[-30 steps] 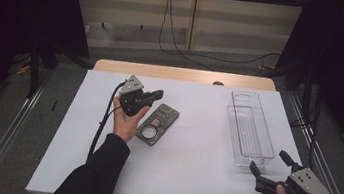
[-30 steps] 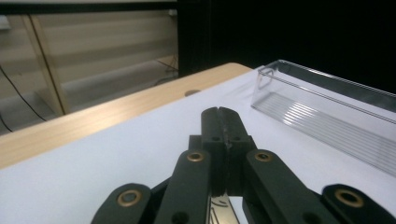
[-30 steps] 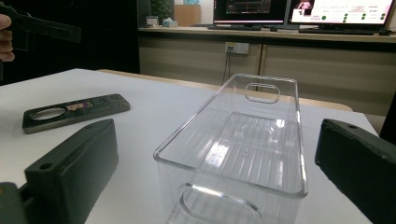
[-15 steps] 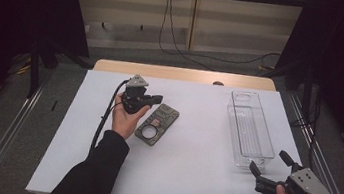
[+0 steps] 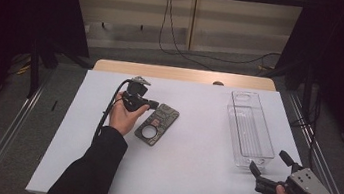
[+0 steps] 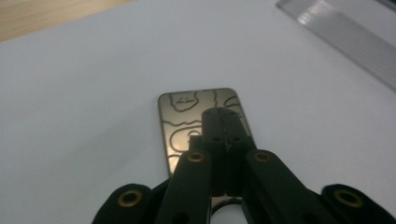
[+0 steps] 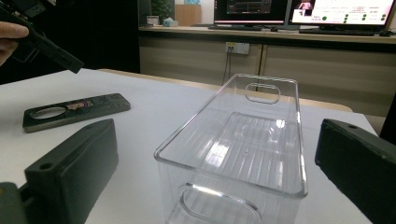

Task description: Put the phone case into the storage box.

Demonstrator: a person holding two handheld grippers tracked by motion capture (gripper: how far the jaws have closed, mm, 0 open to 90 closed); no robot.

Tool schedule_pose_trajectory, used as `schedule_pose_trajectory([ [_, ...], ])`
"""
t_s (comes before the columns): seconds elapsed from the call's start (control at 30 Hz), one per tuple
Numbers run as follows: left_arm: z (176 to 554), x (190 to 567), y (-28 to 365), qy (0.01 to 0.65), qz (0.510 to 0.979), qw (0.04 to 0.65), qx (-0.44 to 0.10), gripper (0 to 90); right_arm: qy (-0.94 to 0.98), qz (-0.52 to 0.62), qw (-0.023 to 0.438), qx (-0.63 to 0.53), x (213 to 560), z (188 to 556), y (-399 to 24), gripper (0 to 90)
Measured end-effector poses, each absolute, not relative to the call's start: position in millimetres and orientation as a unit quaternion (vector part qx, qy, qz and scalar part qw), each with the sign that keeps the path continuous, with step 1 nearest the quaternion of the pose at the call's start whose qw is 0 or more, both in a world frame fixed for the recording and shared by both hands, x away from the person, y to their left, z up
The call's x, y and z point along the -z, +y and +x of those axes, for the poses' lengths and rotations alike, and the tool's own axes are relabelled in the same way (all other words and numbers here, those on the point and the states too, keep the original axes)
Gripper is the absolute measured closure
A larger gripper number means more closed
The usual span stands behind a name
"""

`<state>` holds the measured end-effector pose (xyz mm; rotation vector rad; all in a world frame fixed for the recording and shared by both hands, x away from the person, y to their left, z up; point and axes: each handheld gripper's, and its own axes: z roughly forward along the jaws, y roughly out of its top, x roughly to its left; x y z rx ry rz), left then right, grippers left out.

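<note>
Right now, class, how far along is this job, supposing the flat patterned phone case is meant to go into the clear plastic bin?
Done: nothing yet; the clear plastic bin stands empty. In hand: the left gripper, jaws shut, hovers above the flat patterned phone case, which lies on the white table. The right gripper waits open near the bin. Left: probably grasping, carrying and dropping the case in.

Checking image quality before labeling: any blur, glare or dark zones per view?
High view: both sides black, white table evenly lit. Left gripper view: closed jaws soft up close, sheen on the phone case, bin edge blurred. Right gripper view: clear bin sharp with bright reflections; near jaws blurred, monitors overexposed.
</note>
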<state>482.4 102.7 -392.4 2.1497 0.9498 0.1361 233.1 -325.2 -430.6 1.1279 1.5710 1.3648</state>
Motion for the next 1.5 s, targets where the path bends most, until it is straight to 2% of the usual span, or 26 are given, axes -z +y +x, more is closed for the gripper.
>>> schedule_pose_trajectory([
  [0.5, 508, 414, 98, 0.409, 0.856, 0.314, -0.047, 90.0, 0.615, 0.440, 0.377, -0.534, 431, 233, -325, 0.0],
  [1.03, 518, 435, 84, 0.450, 0.837, 0.302, -0.077, 90.0, 0.616, 0.440, 0.375, -0.535, 431, 232, -326, 0.0],
  [1.5, 525, 442, 78, 0.455, 0.834, 0.301, -0.086, 90.0, 0.615, 0.441, 0.375, -0.536, 431, 231, -326, 0.0],
])
